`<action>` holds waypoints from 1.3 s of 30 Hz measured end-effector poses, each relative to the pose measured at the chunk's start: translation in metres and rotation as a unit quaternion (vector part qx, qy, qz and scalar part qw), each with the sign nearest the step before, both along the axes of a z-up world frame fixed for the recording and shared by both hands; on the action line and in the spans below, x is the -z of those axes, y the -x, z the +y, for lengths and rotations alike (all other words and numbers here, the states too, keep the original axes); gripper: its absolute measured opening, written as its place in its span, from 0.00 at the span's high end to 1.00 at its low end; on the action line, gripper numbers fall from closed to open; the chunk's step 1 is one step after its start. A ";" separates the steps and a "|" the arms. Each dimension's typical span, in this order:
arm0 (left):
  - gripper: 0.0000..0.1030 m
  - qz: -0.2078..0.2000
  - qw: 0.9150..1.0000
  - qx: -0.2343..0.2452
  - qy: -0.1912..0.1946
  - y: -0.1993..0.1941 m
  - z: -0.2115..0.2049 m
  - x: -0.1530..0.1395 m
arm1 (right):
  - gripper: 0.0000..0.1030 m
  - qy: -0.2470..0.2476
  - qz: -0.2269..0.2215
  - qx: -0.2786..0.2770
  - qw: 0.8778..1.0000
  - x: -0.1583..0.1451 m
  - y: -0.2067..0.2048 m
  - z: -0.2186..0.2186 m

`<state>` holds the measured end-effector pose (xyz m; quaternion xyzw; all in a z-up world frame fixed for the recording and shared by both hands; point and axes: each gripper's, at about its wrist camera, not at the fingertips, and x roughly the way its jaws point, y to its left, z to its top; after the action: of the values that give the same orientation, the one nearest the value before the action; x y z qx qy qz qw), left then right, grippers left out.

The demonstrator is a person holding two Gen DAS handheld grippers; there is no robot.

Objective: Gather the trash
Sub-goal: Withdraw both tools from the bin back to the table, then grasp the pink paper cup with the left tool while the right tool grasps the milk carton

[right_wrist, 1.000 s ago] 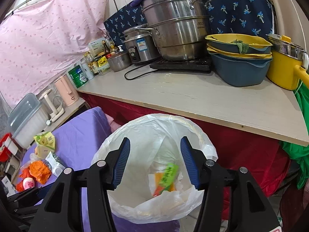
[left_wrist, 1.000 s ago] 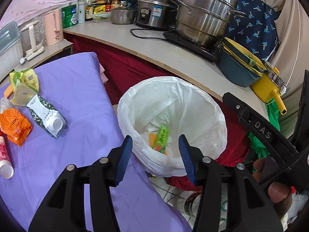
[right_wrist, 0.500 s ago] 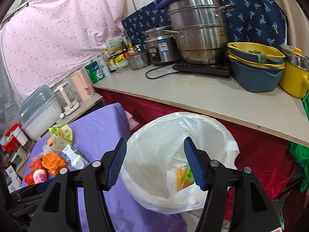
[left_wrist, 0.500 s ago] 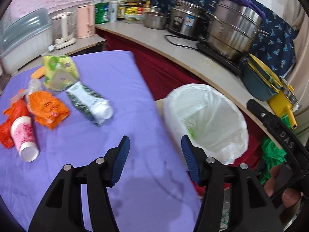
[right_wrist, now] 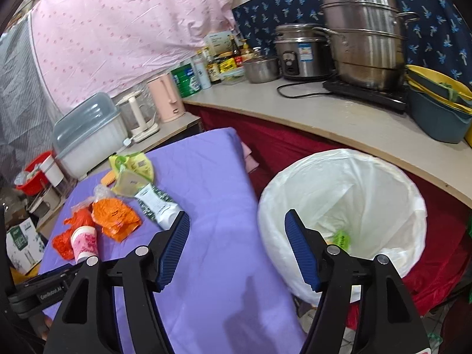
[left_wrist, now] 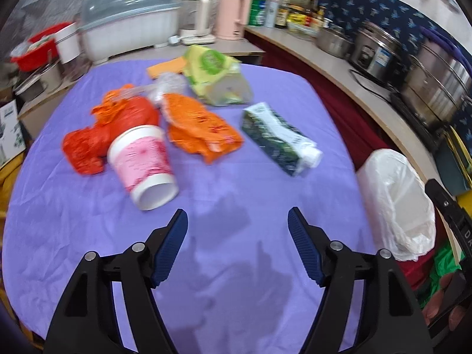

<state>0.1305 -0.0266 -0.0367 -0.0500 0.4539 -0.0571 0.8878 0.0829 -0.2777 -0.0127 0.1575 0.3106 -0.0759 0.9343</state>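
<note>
**Trash spread on purple table, lined bin at its edge**

Motion blur softens the left wrist view, leaving print on the wrappers unreadable; the bin's contents are mostly hidden from that side, and the right wrist view shows only a green scrap [right_wrist: 340, 240] low inside the white-lined trash bin [right_wrist: 383, 177]. The right gripper's arm cuts off the bin's near rim. On the purple table [left_wrist: 236, 295] lie a pink paper cup [left_wrist: 143, 165] on its side, touching a red plastic bag [left_wrist: 88, 144], with an orange wrapper [left_wrist: 200, 132], a green-and-white carton [left_wrist: 280, 143] and a yellow-green packet [left_wrist: 218, 76] behind. The near half of the cloth is bare, giving open room between the tools and the litter; the bin stands just beside the table's right edge, below the counter [right_wrist: 339, 124]. The left gripper [left_wrist: 237, 247] hangs over the bare cloth, its jaws opening with nothing between them. The right gripper [right_wrist: 237, 250] straddles the table edge and bin rim, jaws likewise opening and empty.
</note>
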 end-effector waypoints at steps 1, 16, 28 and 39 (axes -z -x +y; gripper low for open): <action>0.29 0.003 1.000 -0.012 -0.003 -0.001 0.008 0.002 | 0.36 -0.001 0.002 -0.005 1.000 0.002 -0.003 0.005; 0.17 0.057 0.991 -0.113 0.038 -0.031 0.088 0.041 | 0.29 0.017 0.051 -0.090 0.994 0.046 -0.073 0.078; 0.17 0.095 0.984 -0.132 0.073 -0.069 0.099 0.064 | 0.25 0.031 0.071 -0.121 0.990 0.075 -0.138 0.091; 0.17 0.087 0.982 -0.142 0.087 -0.087 0.101 0.059 | 0.24 0.061 0.081 -0.175 0.979 0.093 -0.171 0.109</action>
<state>0.2174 0.0743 -0.0957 -0.1954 0.5106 0.0352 0.8366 0.2539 -0.1687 -0.1055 0.0363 0.4025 0.0575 0.9129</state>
